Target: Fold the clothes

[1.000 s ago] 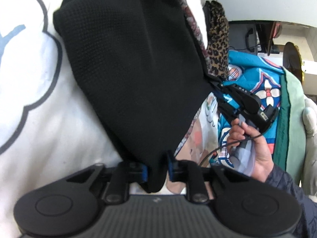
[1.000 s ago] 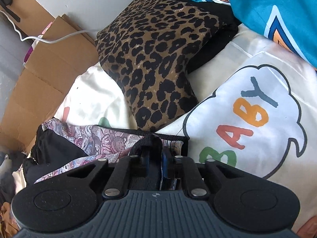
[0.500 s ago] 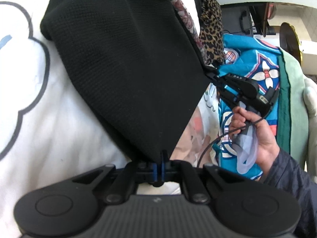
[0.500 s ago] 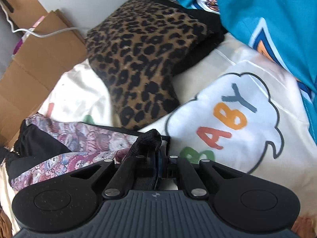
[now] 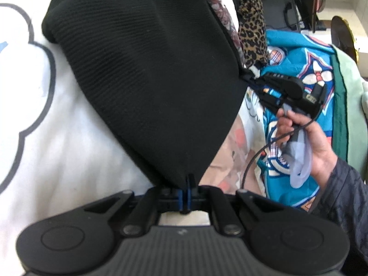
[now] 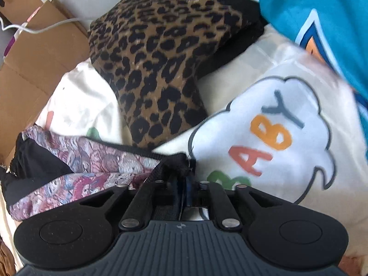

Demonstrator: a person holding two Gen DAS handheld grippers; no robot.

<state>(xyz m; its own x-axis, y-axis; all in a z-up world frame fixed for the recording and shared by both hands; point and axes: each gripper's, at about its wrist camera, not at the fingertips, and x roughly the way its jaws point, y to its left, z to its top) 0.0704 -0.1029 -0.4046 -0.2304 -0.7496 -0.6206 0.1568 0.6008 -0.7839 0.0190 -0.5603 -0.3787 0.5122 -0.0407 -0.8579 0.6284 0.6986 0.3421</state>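
White cloth with a cloud shape and the word BABY (image 6: 273,138) printed on it covers the soft surface under everything, and brown cardboard (image 6: 39,53) leans on the wall behind it. On the white cloth lies a leopard-print piece (image 6: 161,62), which looks folded already, and a blue cloth with bright patterns (image 6: 310,7) sits beside it. The thing being folded now is a black garment (image 5: 147,76) with a flowery pink and purple side (image 6: 82,156). The left tool (image 5: 187,193) is pinched tight on one corner of the black garment, low down and close to the camera. The right tool (image 5: 257,85) is pinched tight on another corner, further off, and a hand (image 5: 303,138) in a dark sleeve (image 5: 345,195) holds that tool. The black garment is stretched between the two tools, and its far end rests on the white cloth. It looks flat and doubled over, with the flowery side peeking out along one edge, so I think one fold may be made. It is not put down in a neat pile yet. What seems left is to lay it flat, fold it smaller, and place it near the leopard-print piece. I cannot tell if more clothes wait, because much of the pile is hidden.
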